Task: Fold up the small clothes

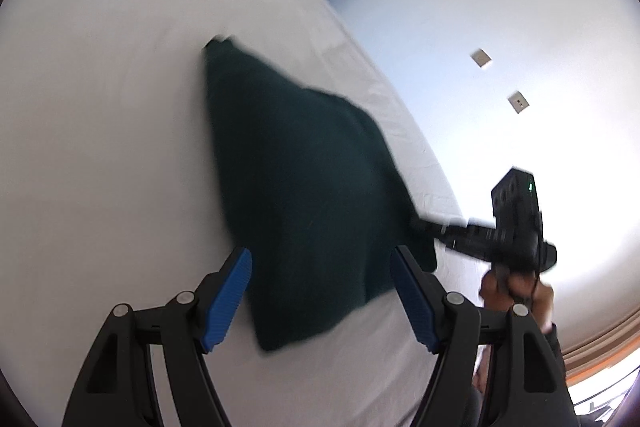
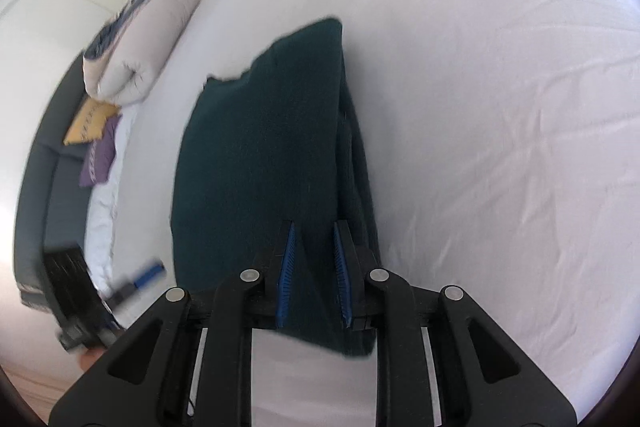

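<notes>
Left wrist view: the left gripper (image 1: 320,295) hangs over the bed (image 1: 100,107) with its blue fingers (image 1: 228,301) spread wide and nothing between them. The dark green cloth (image 1: 304,187) lies on the white sheet just ahead, its near edge reaching into the gap between the fingers without touching either one. To the right, the right gripper (image 1: 420,225) meets the cloth's right corner; the picture is blurred there, so the grip cannot be made out from this side. A hand (image 1: 516,287) holds that gripper. Two wall plates (image 1: 481,57) sit on the pale wall beyond.

Right wrist view: the right gripper (image 2: 314,267) has its fingers (image 2: 286,275) drawn close and clamped on a raised fold of the cloth (image 2: 260,155), which stretches away over the bed (image 2: 500,107). At the lower left the left gripper (image 2: 150,273) shows, blurred. Farther left lie a rolled duvet (image 2: 136,43), a yellow cushion (image 2: 90,121) and a purple cushion (image 2: 100,157).
</notes>
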A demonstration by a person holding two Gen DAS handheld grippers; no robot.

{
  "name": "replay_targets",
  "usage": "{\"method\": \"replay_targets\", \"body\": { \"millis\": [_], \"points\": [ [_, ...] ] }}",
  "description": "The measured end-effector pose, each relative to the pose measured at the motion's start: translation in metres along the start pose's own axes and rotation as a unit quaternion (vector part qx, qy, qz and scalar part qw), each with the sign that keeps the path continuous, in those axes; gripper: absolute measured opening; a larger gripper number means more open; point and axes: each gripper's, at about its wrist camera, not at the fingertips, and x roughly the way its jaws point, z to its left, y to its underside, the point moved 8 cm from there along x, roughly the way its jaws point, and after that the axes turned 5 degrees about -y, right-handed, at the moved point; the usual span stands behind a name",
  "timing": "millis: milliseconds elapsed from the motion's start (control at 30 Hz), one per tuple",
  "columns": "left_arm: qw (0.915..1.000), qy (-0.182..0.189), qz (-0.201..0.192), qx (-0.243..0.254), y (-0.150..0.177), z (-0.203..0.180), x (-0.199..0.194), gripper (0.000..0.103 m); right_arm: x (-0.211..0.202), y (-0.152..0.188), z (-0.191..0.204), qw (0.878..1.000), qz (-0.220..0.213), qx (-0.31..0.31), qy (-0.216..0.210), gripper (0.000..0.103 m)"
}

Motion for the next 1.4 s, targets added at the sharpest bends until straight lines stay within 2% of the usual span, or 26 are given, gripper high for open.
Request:
{"method": "replay_targets", "body": {
  "millis": [100, 167, 200, 267, 333, 467, 567, 633, 733, 767, 900, 1000, 1033, 1067, 1100, 1167, 1233, 1333, 1400],
  "points": [
    [0.9993, -0.022, -0.004, 0.030, -0.010, -0.011, 0.017, 0.073, -0.004, 0.026, -0.007, 0.999, 0.013, -0.035, 0.030, 0.018],
    [0.9988, -0.028, 0.013, 0.039, -0.006, -0.015, 0.032, 0.071, -0.007, 0.029, -0.016, 0.999, 0.013, -0.022, 0.022, 0.010],
    [0.9975, -0.044, 0.021, 0.053, -0.001, -0.016, 0.040, 0.068, -0.014, 0.028, -0.023, 1.000, 0.007, -0.006, 0.013, 0.008],
    [0.9943, -0.067, 0.040, 0.073, 0.011, -0.016, 0.051, 0.052, -0.022, 0.026, -0.034, 1.000, 0.000, 0.014, -0.002, 0.008],
    [0.9924, -0.077, 0.058, 0.077, 0.027, -0.011, 0.060, 0.046, -0.024, 0.026, -0.042, 0.999, 0.001, 0.031, -0.017, 0.008],
    [0.9908, -0.091, 0.054, 0.084, 0.037, -0.006, 0.068, 0.046, -0.001, 0.023, -0.053, 0.999, 0.005, 0.036, -0.029, 0.006],
    [0.9916, -0.088, 0.056, 0.077, 0.032, -0.006, 0.062, 0.046, -0.010, 0.022, -0.056, 0.998, 0.004, 0.042, -0.044, 0.009],
    [0.9917, -0.090, 0.049, 0.078, 0.027, -0.004, 0.048, 0.046, -0.025, 0.021, -0.050, 0.999, 0.001, 0.025, -0.020, 0.010],
    [0.9921, -0.093, 0.012, 0.083, 0.008, -0.007, 0.022, 0.046, -0.041, 0.006, -0.041, 0.999, -0.025, -0.014, 0.035, 0.011],
    [0.9920, -0.093, 0.002, 0.085, -0.001, -0.007, 0.018, 0.046, -0.048, 0.000, -0.035, 0.998, -0.036, -0.018, 0.038, 0.011],
    [0.9900, -0.105, -0.016, 0.093, -0.051, -0.009, 0.032, 0.046, -0.063, -0.032, -0.009, 0.997, -0.073, -0.024, -0.008, 0.011],
    [0.9913, -0.108, 0.008, 0.075, -0.072, -0.002, 0.067, 0.046, -0.041, -0.057, 0.011, 0.995, -0.063, -0.033, -0.065, 0.011],
    [0.9907, -0.112, 0.020, 0.074, -0.070, 0.003, 0.077, 0.046, -0.030, -0.063, 0.013, 0.995, -0.055, -0.026, -0.078, 0.011],
    [0.9900, -0.115, 0.037, 0.072, -0.067, 0.008, 0.090, 0.046, -0.009, -0.072, 0.025, 0.996, -0.047, -0.022, -0.074, 0.011],
    [0.9894, -0.119, 0.039, 0.074, -0.064, 0.010, 0.100, 0.046, 0.005, -0.076, 0.019, 0.997, -0.036, -0.022, -0.059, 0.011],
    [0.9869, -0.129, 0.025, 0.093, -0.061, 0.009, 0.101, 0.046, 0.025, -0.078, 0.002, 0.999, -0.020, -0.013, -0.022, 0.010],
    [0.9829, -0.149, 0.017, 0.107, -0.055, 0.008, 0.103, 0.046, 0.038, -0.073, -0.009, 0.999, -0.024, -0.018, -0.035, 0.005],
    [0.9807, -0.159, 0.015, 0.112, -0.052, 0.008, 0.103, 0.046, 0.034, -0.068, -0.014, 0.997, -0.046, -0.025, -0.054, 0.004],
    [0.9788, -0.165, 0.016, 0.121, -0.053, 0.006, 0.102, 0.047, 0.027, -0.065, -0.014, 0.997, -0.042, -0.019, -0.060, 0.005]
  ]
}}
